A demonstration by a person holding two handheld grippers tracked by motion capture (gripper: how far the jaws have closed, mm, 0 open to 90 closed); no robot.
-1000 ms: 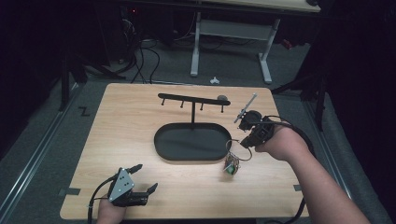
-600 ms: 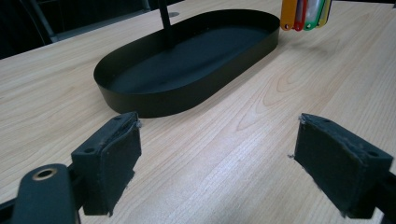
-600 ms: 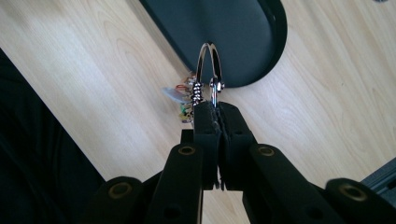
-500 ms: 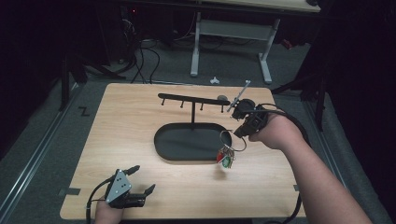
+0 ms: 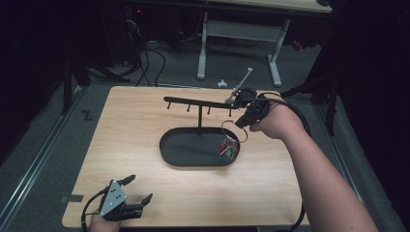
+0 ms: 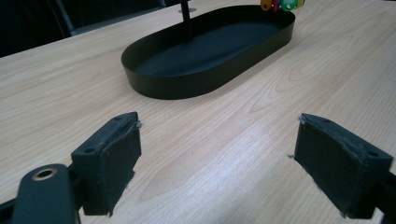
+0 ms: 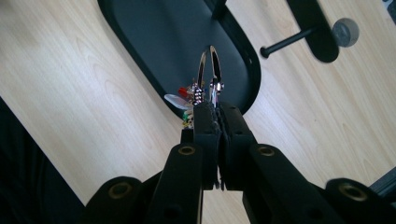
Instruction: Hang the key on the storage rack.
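Metal key ring [image 7: 209, 70] pinched in right gripper [image 7: 215, 108] above black tray [image 5: 169, 153], possibly with colourful tags, left gripper [image 6: 217, 154] gaping, empty.

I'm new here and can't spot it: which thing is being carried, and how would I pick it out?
Find the black oval tray on the wooden table. Over its right end hangs a key ring, clamped in the right gripper. Its shiny metal loop and red and green tags set it apart from the all-black rack.
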